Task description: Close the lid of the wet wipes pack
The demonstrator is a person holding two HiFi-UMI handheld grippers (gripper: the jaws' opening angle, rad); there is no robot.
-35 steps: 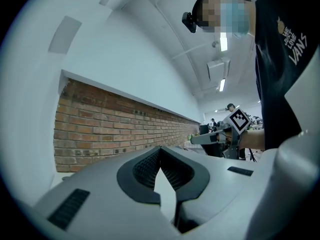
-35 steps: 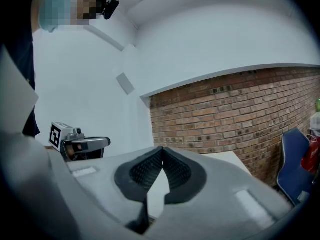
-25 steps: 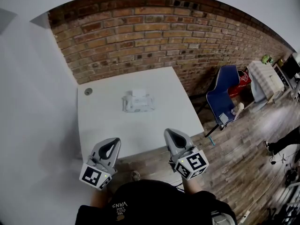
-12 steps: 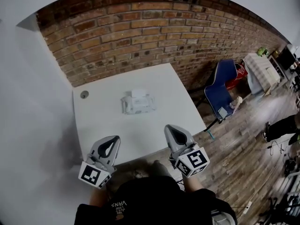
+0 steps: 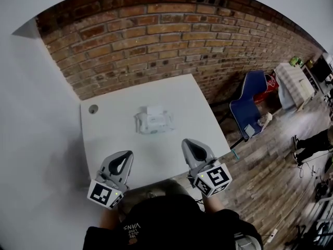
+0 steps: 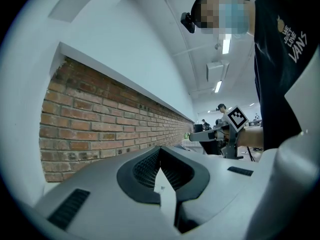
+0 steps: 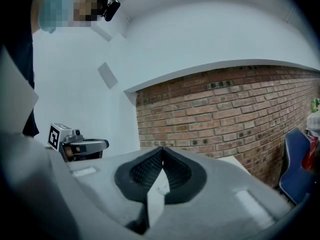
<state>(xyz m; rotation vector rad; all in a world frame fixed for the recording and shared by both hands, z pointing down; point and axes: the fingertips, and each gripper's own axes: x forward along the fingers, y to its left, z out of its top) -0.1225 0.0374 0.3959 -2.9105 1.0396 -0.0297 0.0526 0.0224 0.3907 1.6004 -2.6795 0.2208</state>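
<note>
Grippers come nearest: your left gripper (image 5: 125,157) and your right gripper (image 5: 189,143) hover side by side at the near edge of the white table (image 5: 112,134), well apart from each other. Your left gripper view shows its jaws pressed together at the tips with nothing between them (image 6: 160,148), and your right gripper view shows the same, tips meeting on nothing (image 7: 161,148). Both point toward the far wall.

Only bare tabletop lies between your grippers and the wet wipes pack (image 5: 153,123), which lies flat near the middle of the table, well ahead of both grippers. A pale flap (image 5: 154,110) sits at its far edge; what is inside the pack is too small to make out. A small round grey disc (image 5: 93,109) sits near the far left corner of the table.

To your right, off the table, a blue chair (image 5: 248,107) stands on the wooden floor (image 5: 265,186). Behind everything runs the brick wall (image 5: 156,35).
</note>
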